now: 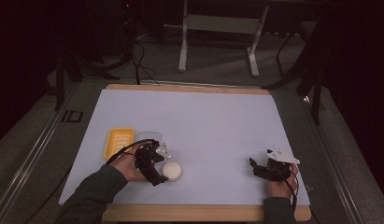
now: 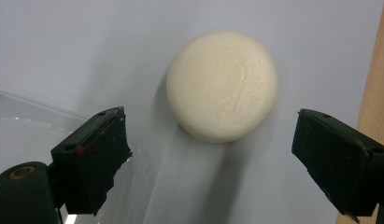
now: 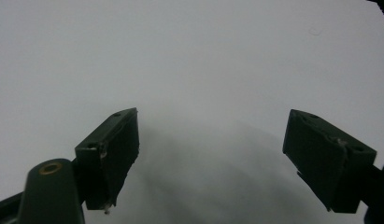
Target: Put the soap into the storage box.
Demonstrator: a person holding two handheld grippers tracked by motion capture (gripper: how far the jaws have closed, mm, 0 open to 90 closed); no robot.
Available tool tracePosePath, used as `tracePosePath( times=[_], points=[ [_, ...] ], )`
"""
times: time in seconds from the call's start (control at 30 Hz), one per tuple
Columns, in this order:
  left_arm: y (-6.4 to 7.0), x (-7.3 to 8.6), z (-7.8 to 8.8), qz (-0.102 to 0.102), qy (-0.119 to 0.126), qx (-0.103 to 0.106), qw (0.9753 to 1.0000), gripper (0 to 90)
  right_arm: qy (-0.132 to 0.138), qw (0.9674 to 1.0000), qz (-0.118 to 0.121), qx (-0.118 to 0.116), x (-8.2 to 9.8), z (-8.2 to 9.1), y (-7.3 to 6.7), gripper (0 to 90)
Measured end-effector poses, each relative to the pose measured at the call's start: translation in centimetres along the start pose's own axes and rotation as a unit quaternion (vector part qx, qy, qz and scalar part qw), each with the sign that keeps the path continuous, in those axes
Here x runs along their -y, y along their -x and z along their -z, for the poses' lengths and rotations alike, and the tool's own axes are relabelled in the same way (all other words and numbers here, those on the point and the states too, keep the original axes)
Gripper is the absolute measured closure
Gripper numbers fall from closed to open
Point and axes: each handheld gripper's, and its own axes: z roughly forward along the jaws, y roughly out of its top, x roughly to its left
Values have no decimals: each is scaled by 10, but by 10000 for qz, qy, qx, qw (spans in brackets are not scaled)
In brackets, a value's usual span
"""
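Left claw [image 2: 210, 154]: jaws spread wide, pads clear of the soap [image 2: 222, 86], nothing gripped. The round white soap lies on the table [image 1: 203, 121] just ahead of the jaws, near the front edge, right of the yellow dish [image 1: 118, 142]. Right claw [image 3: 210, 158]: jaws wide apart, empty, over bare table.

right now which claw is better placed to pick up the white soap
Left. The left claw sits right at the white soap, jaws open either side just short of it. The right claw is far across the mat.
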Motion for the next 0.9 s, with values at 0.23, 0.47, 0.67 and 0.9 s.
tracePosePath(
  times=[0.23,0.47,0.67,0.9],
  points=[
    [1,-4,-4,-63,-74,30,9999,109,3,10000,0,-2,0,0,0,181],
    [2,-8,-9,-135,-152,84,9998,106,2,10000,-1,-4,0,0,0,181],
    [3,-12,-13,-175,-184,129,9996,112,2,10000,0,-5,0,0,0,181],
    [3,-16,-17,-236,-260,143,9993,120,-6,10000,0,-5,0,0,0,181]
  ],
)
